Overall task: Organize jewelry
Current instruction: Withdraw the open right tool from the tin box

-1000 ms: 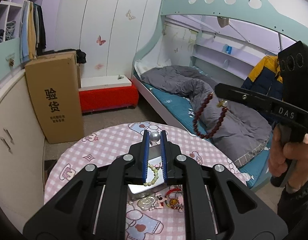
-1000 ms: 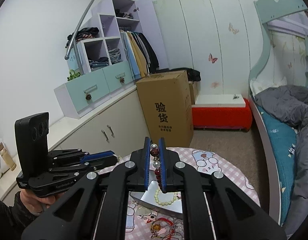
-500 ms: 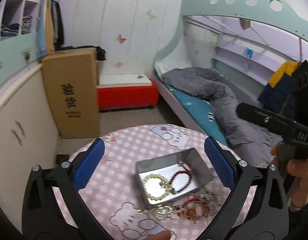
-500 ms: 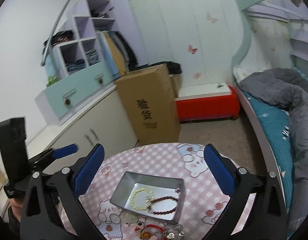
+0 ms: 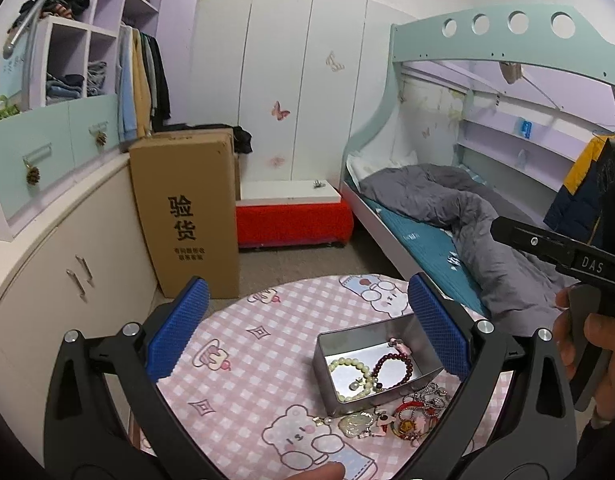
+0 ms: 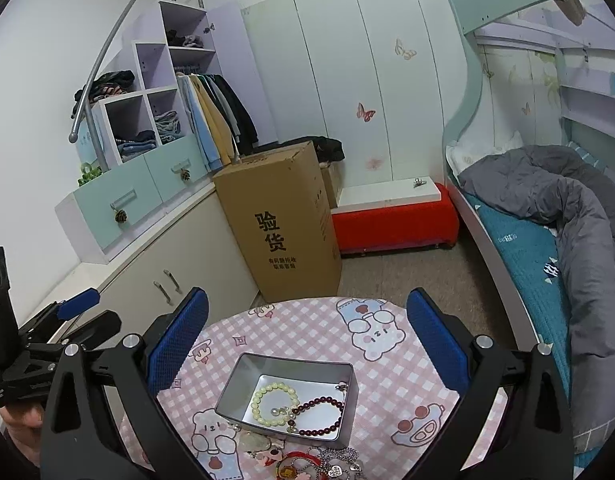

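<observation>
Left gripper: I have my left gripper spread wide with nothing between the blue pads; it hangs above the round table.
Right gripper: my right gripper is likewise spread apart and empty, looking down on the same table.
Tin: the open metal tin sits on the pink checked cloth. From the right wrist it lies at 6 o'clock below the gap; from the left wrist it is at about 4 o'clock, close under the right-hand pad.
In the tin: a pale green bead bracelet and a dark red bead bracelet lie side by side and touch where they meet.
Left to sort: a tangled jewelry pile lies against the tin's near wall, at 6 o'clock from both grippers and partly cut off by the frame edge. I can make out a silver chain, a red ring-shaped piece and a pale jade-like pendant.
Risk, tangle: I judge that closing on one piece could drag its neighbours along, since chain and charms overlap.
Risk, tin: the pile touches the wall, so a low approach could shove or tip the light tin.
Risk, slip: thin chain may slide out from between the flat pads.
Risk, collision: both grippers aim at the same small spot and could knock together.
</observation>
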`<state>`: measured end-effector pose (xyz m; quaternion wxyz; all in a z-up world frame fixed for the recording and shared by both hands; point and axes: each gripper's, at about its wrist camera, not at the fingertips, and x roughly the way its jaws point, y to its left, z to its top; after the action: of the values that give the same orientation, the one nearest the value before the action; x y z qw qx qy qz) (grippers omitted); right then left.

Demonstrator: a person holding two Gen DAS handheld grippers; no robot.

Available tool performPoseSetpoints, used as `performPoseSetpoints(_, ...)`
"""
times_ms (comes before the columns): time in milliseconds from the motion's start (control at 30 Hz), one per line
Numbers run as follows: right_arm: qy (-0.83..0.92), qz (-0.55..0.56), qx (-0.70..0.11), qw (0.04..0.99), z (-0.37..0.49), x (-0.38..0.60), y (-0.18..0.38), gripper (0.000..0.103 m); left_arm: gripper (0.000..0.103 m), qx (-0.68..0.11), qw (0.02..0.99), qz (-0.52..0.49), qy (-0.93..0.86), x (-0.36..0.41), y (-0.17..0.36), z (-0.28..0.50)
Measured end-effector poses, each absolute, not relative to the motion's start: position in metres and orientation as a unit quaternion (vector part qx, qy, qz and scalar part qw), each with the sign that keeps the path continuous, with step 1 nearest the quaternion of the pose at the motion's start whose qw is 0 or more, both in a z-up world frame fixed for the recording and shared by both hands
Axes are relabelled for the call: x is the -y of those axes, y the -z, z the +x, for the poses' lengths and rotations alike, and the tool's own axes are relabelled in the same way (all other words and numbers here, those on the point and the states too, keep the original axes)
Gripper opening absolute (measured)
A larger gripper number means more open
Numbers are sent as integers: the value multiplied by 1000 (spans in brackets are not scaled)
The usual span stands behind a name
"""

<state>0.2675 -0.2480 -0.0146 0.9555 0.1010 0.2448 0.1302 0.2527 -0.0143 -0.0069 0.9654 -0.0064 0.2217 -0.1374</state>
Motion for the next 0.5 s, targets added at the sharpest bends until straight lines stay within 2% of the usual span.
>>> performPoseSetpoints(500, -111, 87, -223, 965, 238, 249, 0, 96, 97, -196, 974, -13, 116, -6, -4, 219)
